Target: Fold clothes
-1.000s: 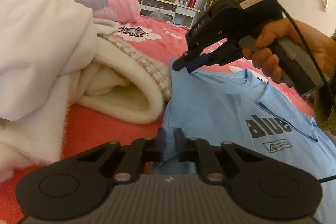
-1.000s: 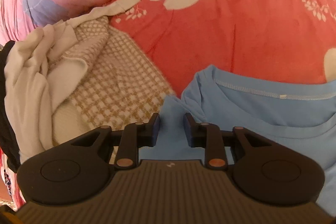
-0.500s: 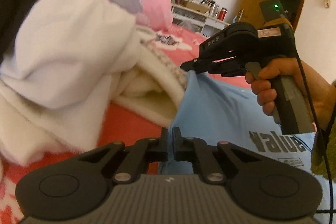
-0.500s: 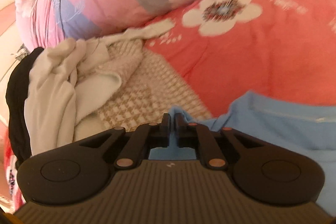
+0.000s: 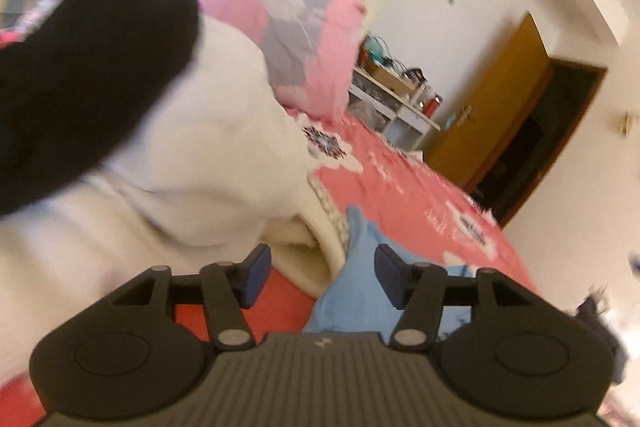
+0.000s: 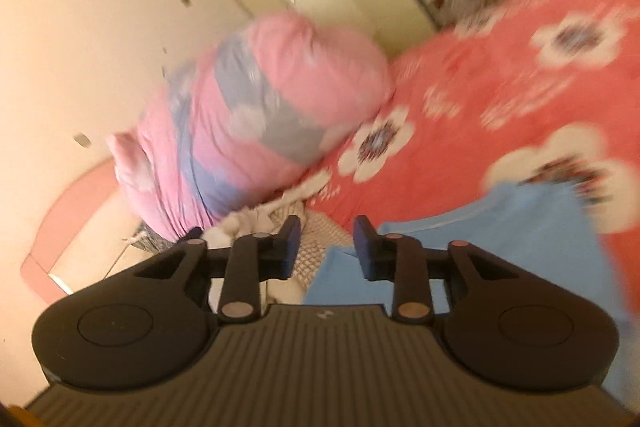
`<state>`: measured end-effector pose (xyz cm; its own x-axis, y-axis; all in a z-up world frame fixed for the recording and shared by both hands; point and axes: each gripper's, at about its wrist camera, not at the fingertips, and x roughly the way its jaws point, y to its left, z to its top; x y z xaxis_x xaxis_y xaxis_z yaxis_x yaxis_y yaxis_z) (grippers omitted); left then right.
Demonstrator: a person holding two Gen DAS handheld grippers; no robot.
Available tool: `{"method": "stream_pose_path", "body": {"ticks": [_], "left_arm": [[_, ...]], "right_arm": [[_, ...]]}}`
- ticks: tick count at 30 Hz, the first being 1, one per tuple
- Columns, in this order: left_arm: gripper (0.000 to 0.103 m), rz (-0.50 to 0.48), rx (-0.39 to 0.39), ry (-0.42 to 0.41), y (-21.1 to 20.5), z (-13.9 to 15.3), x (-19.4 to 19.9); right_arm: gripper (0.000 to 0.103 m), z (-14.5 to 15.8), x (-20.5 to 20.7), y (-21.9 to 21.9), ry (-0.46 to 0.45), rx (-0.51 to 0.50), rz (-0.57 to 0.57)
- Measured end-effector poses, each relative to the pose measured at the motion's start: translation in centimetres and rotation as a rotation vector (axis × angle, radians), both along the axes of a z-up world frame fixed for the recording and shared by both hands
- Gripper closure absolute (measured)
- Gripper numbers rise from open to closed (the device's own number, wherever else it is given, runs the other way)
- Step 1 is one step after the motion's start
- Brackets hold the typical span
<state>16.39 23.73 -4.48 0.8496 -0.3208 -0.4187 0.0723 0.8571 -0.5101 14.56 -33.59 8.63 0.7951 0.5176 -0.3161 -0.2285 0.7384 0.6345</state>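
Now both jaws had just been opening, left gripper and right gripper apart, nothing clamped, light-blue T-shirt lay loose on floral bedspread

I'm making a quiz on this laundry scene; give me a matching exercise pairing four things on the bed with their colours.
Things:
1. T-shirt
2. Bedsheet
3. Garment on top of the pile
4. Rolled quilt

Colours:
A. black
B. pink with grey-blue patches
C. light blue
D. red with white flowers

Pairs: 1-C, 2-D, 3-A, 4-B
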Motion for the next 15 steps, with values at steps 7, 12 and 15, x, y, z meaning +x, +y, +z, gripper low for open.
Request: {"method": "stream_pose_path", "body": {"ticks": [7,12,15], "left_arm": [[0.04,-0.043,0.023,0.184,2.3,0.8,-10.5],[0.043,-0.119,0.078,0.332,-0.3,-3.9,-15.4],[0.047,-0.107,0.096,0.311,-0.9,-5.7,-17.2]], "right_arm": [[0.068,-3.7,-18.4,-7.8,0.122,0.062,-0.13],[0.067,-14.5,-24.1,-8.9,0.342,0.159,-0.22],[0.067,-17.9,-23.7,-8.8,0.383,0.1,-0.268]]}}
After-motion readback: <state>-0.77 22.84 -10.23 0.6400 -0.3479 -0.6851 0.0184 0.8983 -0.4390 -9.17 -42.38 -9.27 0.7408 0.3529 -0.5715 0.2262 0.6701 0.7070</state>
